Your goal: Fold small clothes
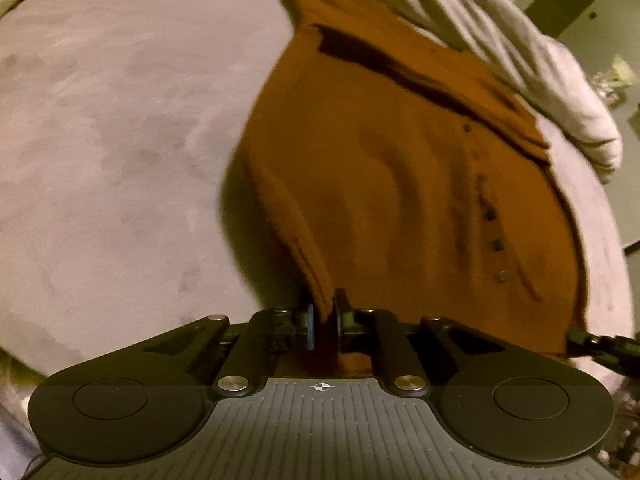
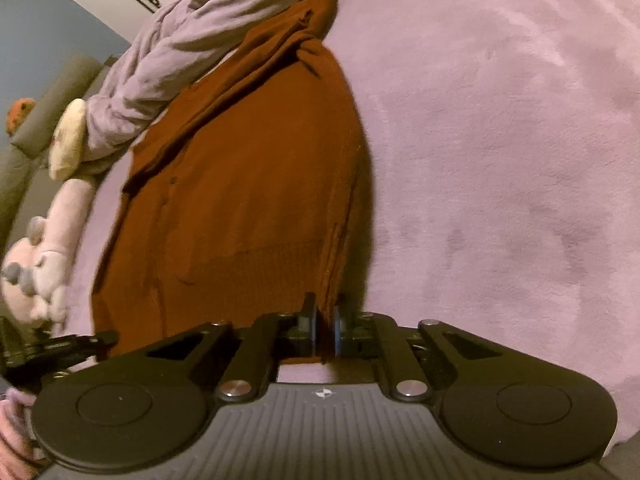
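On the pink blanket (image 2: 500,140) lies the rust-brown cardigan (image 1: 400,184), its collar end beside a grey garment (image 1: 520,52). At its near hem, the left gripper (image 1: 324,316) and right gripper (image 2: 325,330) each pinch a corner. Grasping looks complete; next, probably, both corners should lift together toward the collar.

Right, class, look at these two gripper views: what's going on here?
A person is folding a small rust-brown cardigan on a pale plush blanket. The left gripper is shut on one near edge of it, and the right gripper is shut on the other. A grey garment lies along its far side. The fold is not yet made.
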`<state>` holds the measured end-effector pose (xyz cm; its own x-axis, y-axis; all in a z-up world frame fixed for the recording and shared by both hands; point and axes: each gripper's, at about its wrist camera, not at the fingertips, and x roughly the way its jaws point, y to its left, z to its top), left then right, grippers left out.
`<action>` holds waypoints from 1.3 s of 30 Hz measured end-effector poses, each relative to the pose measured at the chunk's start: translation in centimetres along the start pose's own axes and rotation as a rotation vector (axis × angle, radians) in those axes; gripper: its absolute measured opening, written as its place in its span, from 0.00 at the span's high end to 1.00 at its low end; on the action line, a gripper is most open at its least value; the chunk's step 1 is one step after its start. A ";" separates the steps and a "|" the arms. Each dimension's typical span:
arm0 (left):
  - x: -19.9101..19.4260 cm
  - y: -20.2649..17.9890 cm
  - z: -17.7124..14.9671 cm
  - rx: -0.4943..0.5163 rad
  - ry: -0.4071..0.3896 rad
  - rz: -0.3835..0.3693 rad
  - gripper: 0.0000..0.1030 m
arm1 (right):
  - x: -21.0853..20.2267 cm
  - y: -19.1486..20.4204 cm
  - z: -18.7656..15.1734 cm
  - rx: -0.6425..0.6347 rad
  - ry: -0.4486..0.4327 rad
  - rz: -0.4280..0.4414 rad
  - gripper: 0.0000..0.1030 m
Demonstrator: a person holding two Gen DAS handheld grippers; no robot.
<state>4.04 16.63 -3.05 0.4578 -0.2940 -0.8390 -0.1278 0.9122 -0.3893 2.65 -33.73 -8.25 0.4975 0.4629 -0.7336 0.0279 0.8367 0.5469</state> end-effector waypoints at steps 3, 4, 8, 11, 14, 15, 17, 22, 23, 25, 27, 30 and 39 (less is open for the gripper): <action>-1.2 -0.3 1.5 -0.030 -0.042 -0.079 0.89 | -0.3 0.1 1.0 0.043 0.000 0.075 0.94; -1.6 -0.4 2.1 -0.043 -0.063 -0.100 0.89 | -0.4 0.2 1.5 0.055 -0.010 0.095 0.94; -2.8 -0.7 5.6 -0.088 -0.149 -0.159 0.89 | -0.4 1.0 4.4 0.096 -0.057 0.173 0.94; -3.3 -1.1 8.3 -0.083 -0.226 -0.153 0.89 | -0.2 2.6 7.7 0.076 -0.122 0.197 0.94; -2.7 -1.1 11.0 -0.115 -0.279 -0.140 0.89 | 0.4 4.1 11.1 0.031 -0.198 0.179 0.94; -2.2 -1.0 11.9 -0.125 -0.288 -0.124 0.89 | 0.9 4.4 12.1 0.022 -0.220 0.162 0.94; -0.9 -0.8 13.1 -0.123 -0.299 -0.089 0.89 | 1.8 5.0 14.0 -0.004 -0.255 0.113 0.94; 2.5 -1.2 14.9 -0.067 -0.265 0.016 0.89 | 4.6 6.4 17.1 -0.108 -0.299 -0.005 0.94; 3.1 -1.1 15.0 -0.059 -0.253 0.033 0.89 | 5.3 6.9 17.5 -0.148 -0.297 -0.039 0.94; 4.1 -0.8 15.0 -0.060 -0.231 0.060 0.84 | 6.7 7.3 17.7 -0.214 -0.284 -0.096 0.94; 4.3 -0.3 14.9 -0.068 -0.228 0.065 0.79 | 7.6 7.0 17.7 -0.233 -0.259 -0.128 0.94; 3.1 0.4 14.5 -0.039 -0.267 0.080 0.57 | 7.3 6.1 17.8 -0.219 -0.276 -0.152 0.90; 2.2 1.5 14.1 0.090 -0.269 0.073 0.29 | 4.6 3.6 17.8 -0.261 -0.320 -0.121 0.54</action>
<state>17.24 21.40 -0.09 0.6689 -0.1514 -0.7278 -0.0957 0.9534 -0.2862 20.42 -33.80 -2.48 0.7490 0.2771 -0.6019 -0.0973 0.9445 0.3138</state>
